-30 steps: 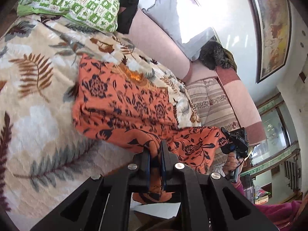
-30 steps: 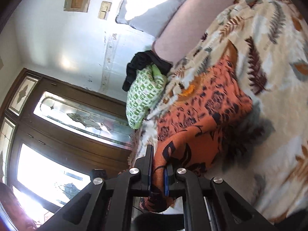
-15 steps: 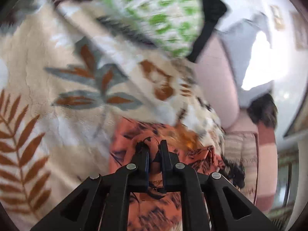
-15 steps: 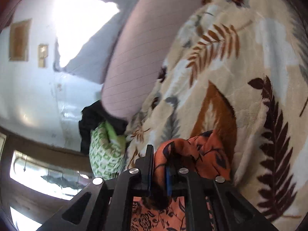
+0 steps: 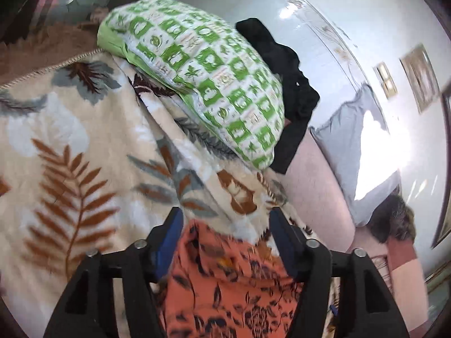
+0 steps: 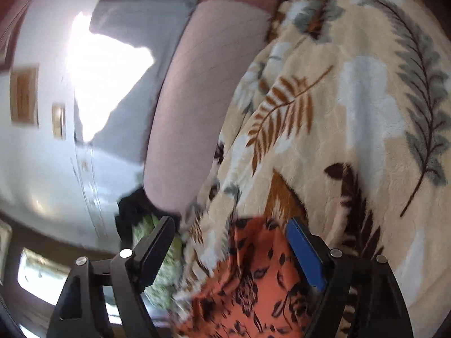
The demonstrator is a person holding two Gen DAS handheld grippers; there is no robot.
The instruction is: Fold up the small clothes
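An orange garment with a black flower print [image 5: 225,287] lies on a cream blanket with leaf patterns [image 5: 70,146]. My left gripper [image 5: 224,219] hangs over the garment's far edge, its jaws opening; the cloth lies loose between the blue pads [image 5: 169,233], which do not press on it. In the right wrist view the same orange garment [image 6: 253,281] lies under my right gripper [image 6: 231,225], whose jaws are opening too. Its blue pad [image 6: 305,253] stands clear of the cloth, and the blanket [image 6: 352,112] spreads beyond.
A green-and-white patterned pillow [image 5: 203,70] rests at the blanket's far end with a black cloth [image 5: 284,84] behind it. A pink sofa back [image 5: 318,197] and a grey cushion [image 5: 346,152] border the blanket. A dark furry thing [image 5: 394,219] lies on the sofa back.
Both grippers carried the garment's edge forward over the rest of it, then let go. Their jaws went from shut on the cloth to spread apart. The left view swung toward the pillow.
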